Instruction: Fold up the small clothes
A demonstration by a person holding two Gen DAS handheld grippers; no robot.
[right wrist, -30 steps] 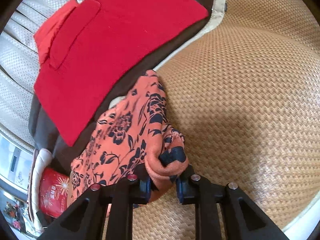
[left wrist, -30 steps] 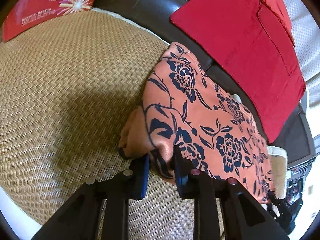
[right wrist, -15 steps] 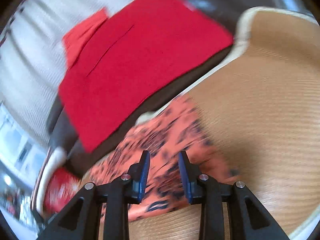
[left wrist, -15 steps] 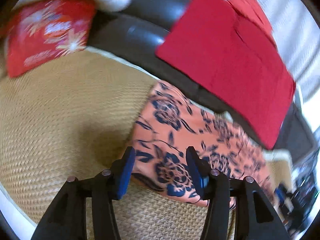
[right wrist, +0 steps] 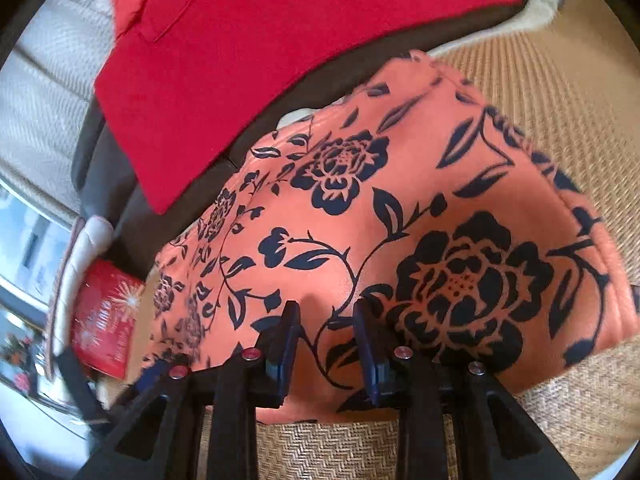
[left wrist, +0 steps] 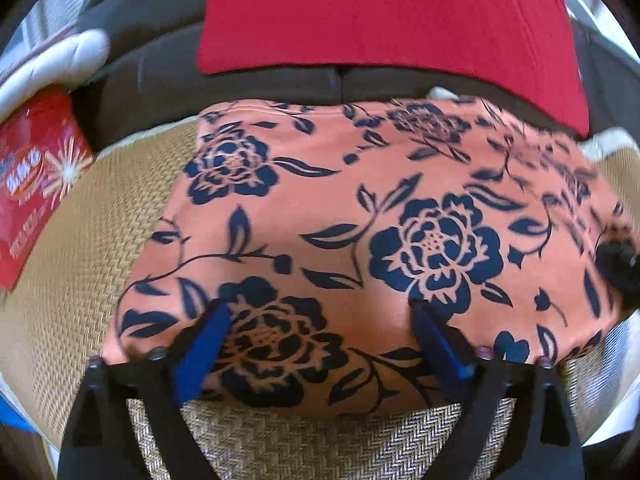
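Note:
An orange garment with a dark blue flower print (left wrist: 360, 216) lies folded flat on the woven mat (left wrist: 100, 240). It also shows in the right wrist view (right wrist: 420, 220). My left gripper (left wrist: 320, 320) is open wide, its blue-padded fingers (left wrist: 204, 340) spread just above the garment's near edge, holding nothing. My right gripper (right wrist: 326, 320) is open by a narrower gap above the near edge of the same garment, holding nothing. A folded red garment (left wrist: 380, 12) lies on the dark sofa back behind; it also shows in the right wrist view (right wrist: 260, 40).
A red printed snack packet (left wrist: 32, 176) lies on the mat's left side, also seen in the right wrist view (right wrist: 104, 320). A dark brown sofa cushion (left wrist: 160, 76) runs behind the mat. A white padded edge (left wrist: 52, 60) sits at far left.
Both grippers have let go of the orange garment and opened. The garment, bunched in the fingers a second ago, now lies spread flat. Both grippers have drawn back toward its near edge.

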